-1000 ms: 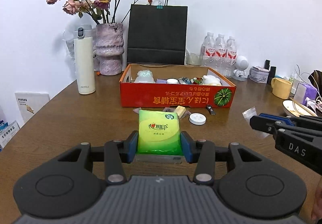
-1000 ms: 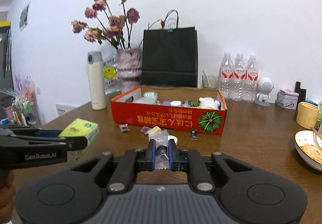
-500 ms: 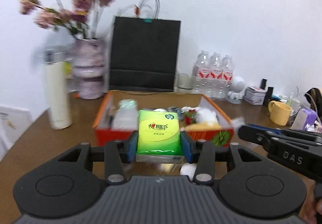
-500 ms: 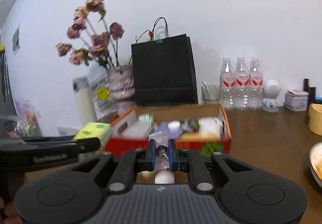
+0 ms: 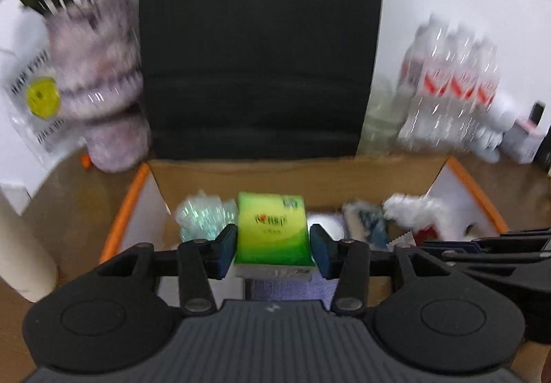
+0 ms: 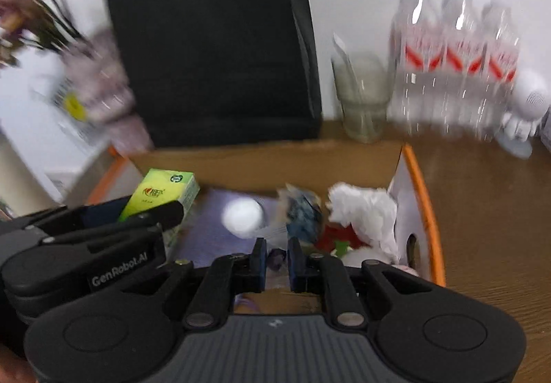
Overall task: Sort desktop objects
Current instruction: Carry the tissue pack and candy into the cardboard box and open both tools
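The left gripper [image 5: 273, 250] hangs over the orange-rimmed cardboard box [image 5: 120, 221], its jaws opening around the green tissue pack [image 5: 272, 231], evidently to drop it in (glossy wrapper, red logo). Right of it, the right gripper [image 6: 277, 260] is pressed nearly together; through the blur, I cannot tell what it pinches.
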`<state>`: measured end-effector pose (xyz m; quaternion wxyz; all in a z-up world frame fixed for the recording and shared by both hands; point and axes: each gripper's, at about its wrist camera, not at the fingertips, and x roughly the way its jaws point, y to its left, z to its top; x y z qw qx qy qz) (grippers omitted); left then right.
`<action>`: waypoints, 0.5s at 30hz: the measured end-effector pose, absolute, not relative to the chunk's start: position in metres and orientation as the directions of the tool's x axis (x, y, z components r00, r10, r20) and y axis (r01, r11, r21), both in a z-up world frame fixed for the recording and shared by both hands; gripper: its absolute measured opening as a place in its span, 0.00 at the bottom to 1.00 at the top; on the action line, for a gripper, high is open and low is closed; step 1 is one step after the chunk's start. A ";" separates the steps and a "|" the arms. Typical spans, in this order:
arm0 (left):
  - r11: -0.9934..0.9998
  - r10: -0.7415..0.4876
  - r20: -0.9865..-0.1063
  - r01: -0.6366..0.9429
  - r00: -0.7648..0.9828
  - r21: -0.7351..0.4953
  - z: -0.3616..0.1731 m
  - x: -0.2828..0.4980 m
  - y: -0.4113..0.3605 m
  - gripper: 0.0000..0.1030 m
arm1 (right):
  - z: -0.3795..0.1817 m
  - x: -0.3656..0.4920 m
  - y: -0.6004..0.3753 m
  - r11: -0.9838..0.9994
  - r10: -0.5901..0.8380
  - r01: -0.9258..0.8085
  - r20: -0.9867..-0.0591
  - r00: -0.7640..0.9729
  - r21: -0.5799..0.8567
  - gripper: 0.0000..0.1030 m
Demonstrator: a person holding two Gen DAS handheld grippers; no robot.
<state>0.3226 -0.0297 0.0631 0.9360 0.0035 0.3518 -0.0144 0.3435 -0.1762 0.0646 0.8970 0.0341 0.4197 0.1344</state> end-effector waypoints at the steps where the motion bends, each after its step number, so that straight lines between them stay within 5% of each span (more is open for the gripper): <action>1: 0.999 -0.024 -0.669 0.034 0.743 0.002 0.059 0.326 -0.030 0.54 | 0.057 0.348 -0.175 0.963 0.262 -0.210 -0.756 0.600 0.168 0.11; 11: 0.999 -0.033 -0.641 0.010 0.767 -0.040 0.102 0.305 -0.004 0.78 | 0.072 0.347 -0.178 0.962 0.271 -0.187 -0.739 0.617 0.197 0.25; 13: 0.999 0.001 -0.657 -0.022 0.754 -0.025 0.115 0.299 0.001 0.87 | 0.088 0.343 -0.180 0.963 0.269 -0.185 -0.743 0.613 0.195 0.33; 15: 0.999 0.029 -0.671 -0.042 0.741 -0.004 0.122 0.291 0.005 0.99 | 0.101 0.341 -0.180 0.963 0.267 -0.183 -0.765 0.586 0.195 0.53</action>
